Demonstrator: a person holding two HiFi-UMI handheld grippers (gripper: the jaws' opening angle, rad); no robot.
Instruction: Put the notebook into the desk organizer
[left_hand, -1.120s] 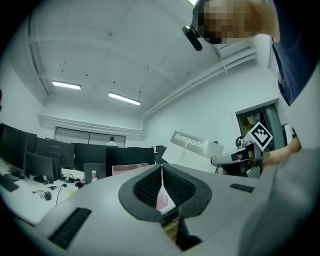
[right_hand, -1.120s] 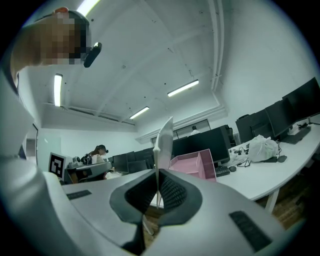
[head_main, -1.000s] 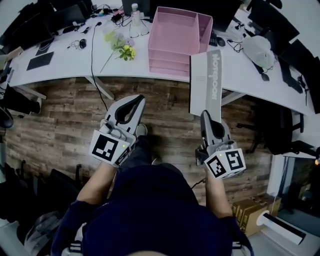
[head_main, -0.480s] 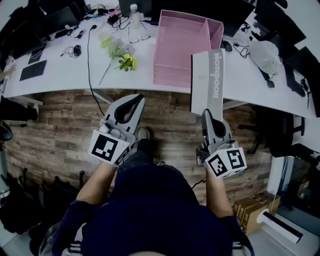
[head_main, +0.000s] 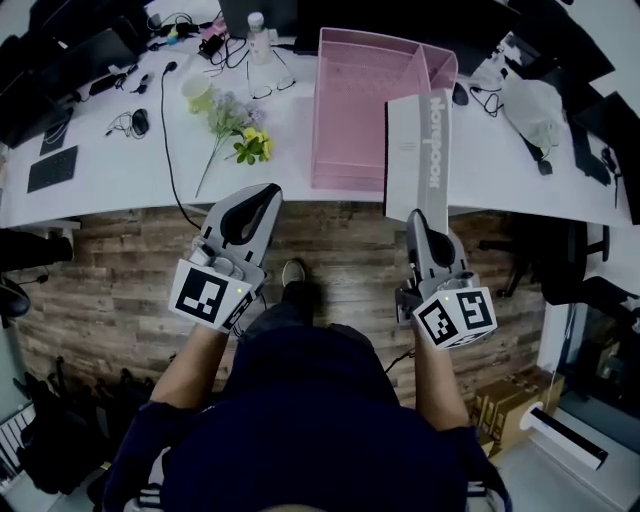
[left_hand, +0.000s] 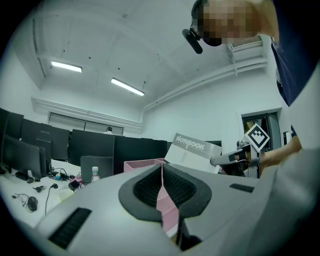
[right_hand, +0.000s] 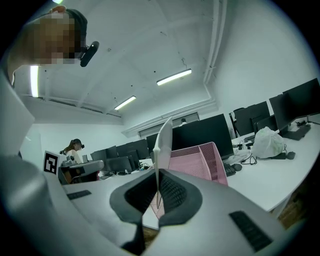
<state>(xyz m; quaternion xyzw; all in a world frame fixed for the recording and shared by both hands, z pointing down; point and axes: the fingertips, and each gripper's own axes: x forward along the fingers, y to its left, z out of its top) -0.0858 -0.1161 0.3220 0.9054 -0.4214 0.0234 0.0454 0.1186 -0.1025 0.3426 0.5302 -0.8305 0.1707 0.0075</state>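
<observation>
The notebook (head_main: 420, 140), clamped at its near edge by the right gripper (head_main: 420, 216) over the desk's (head_main: 110, 175) front edge, needs a steady, aligned slide into the pink desk organizer (head_main: 360, 110) just ahead, while the left gripper (head_main: 262, 196), jaws together and empty, keeps clear.

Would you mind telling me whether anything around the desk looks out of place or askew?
Only a flower sprig lies flat on the white desk, left of the pink organizer, not standing in anything. The notebook is simply held in the right hand-held gripper.
</observation>
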